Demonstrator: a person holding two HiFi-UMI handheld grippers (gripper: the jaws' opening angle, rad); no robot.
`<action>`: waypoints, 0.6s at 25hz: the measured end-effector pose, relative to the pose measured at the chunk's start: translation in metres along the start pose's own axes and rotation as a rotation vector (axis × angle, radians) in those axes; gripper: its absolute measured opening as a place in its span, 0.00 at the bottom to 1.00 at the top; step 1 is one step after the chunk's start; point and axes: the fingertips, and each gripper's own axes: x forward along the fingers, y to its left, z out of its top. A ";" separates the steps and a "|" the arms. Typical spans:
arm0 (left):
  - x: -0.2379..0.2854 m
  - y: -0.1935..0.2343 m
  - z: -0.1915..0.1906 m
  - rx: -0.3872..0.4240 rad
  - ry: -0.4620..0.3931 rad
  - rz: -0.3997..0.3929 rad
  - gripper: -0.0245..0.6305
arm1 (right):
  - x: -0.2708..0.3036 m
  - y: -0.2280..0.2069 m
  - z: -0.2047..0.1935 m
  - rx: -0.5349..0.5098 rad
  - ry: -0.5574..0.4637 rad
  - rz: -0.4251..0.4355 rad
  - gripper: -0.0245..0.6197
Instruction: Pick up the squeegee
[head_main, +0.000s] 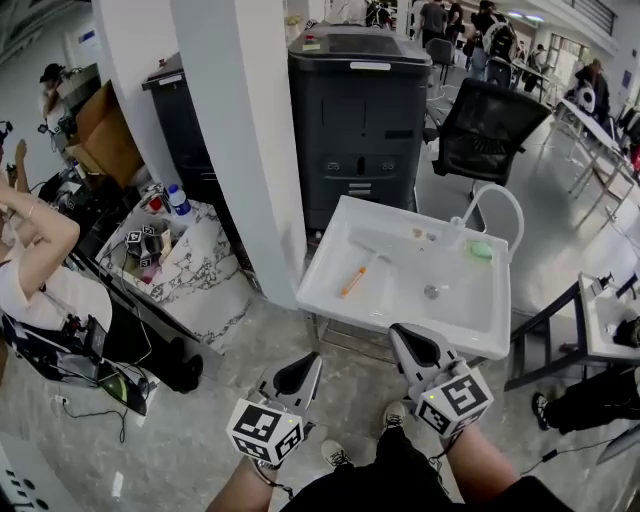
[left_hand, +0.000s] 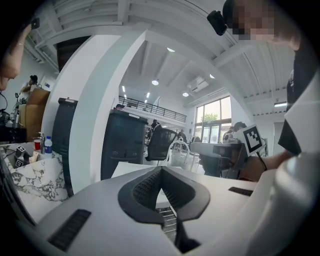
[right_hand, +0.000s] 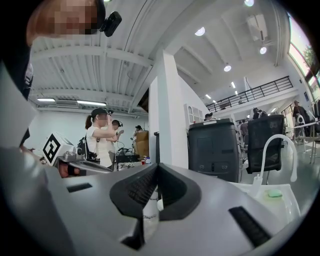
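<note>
The squeegee (head_main: 354, 281) lies flat on the floor of the white sink basin (head_main: 345, 315), its orange handle angled toward the near-left corner, well apart from both claws. The left gripper (head_main: 306, 364) and right gripper (head_main: 404, 336) hang just short of the basin's front rim, each clenched on nothing. They point roughly level at the sink — probably because nothing is yet within grasping reach.

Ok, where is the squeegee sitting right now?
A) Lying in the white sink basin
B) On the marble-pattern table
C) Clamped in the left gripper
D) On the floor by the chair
A: the squeegee lies flat inside the white sink, while the left gripper and right gripper are both short of the sink, fingers closed on nothing.
</note>
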 end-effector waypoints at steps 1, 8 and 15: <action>0.002 0.001 0.001 0.000 0.000 -0.002 0.06 | 0.001 -0.002 0.001 0.001 0.000 -0.004 0.06; 0.030 0.006 0.003 0.000 0.014 -0.003 0.06 | 0.012 -0.032 0.000 0.013 -0.003 -0.017 0.06; 0.082 0.005 0.005 0.007 0.037 0.002 0.06 | 0.021 -0.087 -0.004 0.035 -0.001 -0.021 0.06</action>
